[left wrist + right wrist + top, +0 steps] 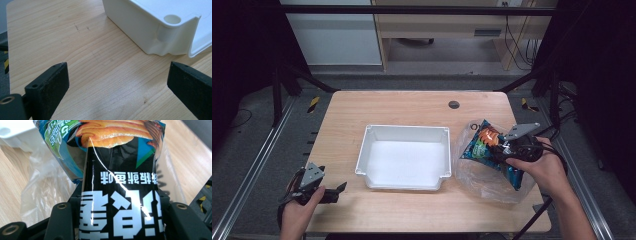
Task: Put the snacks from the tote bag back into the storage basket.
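Snack packet (120,182), a glossy black-and-blue bag printed with orange crisps, sits pinched between the jaws of the right tool (503,149) at the right side of the tabletop (412,105), partly over the crumpled clear plastic bag (484,177) spread beneath it. In the right gripper view the packet fills the gap between the two black jaws, which press against its sides, its printed end pointing away from the hand. The grab looks done; what appears to remain is carrying the packet across to the white tray (367,150), which stands with nothing in it at the middle of the tabletop, just left of the plastic bag, and letting go there. The left tool (334,192) rests low near the tabletop's front left corner, jaws spread wide with only bare wood between them, the tray's near corner (172,32) a little way ahead, well apart from the packet.
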A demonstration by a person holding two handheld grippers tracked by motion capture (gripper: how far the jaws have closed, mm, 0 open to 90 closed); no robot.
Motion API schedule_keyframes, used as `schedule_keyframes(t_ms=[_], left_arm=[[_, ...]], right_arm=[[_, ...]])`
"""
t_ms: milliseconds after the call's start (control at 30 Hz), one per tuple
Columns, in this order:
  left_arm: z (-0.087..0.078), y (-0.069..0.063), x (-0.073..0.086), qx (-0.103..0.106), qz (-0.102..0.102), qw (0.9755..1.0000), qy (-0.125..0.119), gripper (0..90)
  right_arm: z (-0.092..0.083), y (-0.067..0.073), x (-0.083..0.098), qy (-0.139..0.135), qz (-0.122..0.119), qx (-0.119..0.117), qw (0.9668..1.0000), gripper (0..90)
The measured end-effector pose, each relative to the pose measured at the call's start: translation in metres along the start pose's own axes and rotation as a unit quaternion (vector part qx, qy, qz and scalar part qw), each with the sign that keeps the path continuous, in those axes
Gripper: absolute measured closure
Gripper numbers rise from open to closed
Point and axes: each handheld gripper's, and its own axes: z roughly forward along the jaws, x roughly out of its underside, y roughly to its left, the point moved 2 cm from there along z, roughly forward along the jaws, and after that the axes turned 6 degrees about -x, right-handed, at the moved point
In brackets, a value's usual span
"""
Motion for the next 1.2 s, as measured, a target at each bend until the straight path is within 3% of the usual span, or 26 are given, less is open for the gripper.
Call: schedule_keyframes(t_ms=[400, 1033, 1200], left_arm=[[-0.001, 0.001, 0.0, -0.001, -0.001, 1.0, -0.001, 3.5], [-0.002, 0.002, 0.001, -0.002, -0.003, 1.0, -0.001, 3.5], [-0.002, 0.002, 0.0, -0.002, -0.003, 1.0, -0.002, 3.5]], right_arm=[[-0.02, 0.014, -0.023, -0.05, -0.017, 0.007, 0.9986, 46.4], [-0.017, 0.032, -0.059, -0.073, -0.047, -0.009, 0.9962, 46.6], [-0.011, 0.041, -0.077, -0.076, -0.066, -0.016, 0.9947, 46.6]])
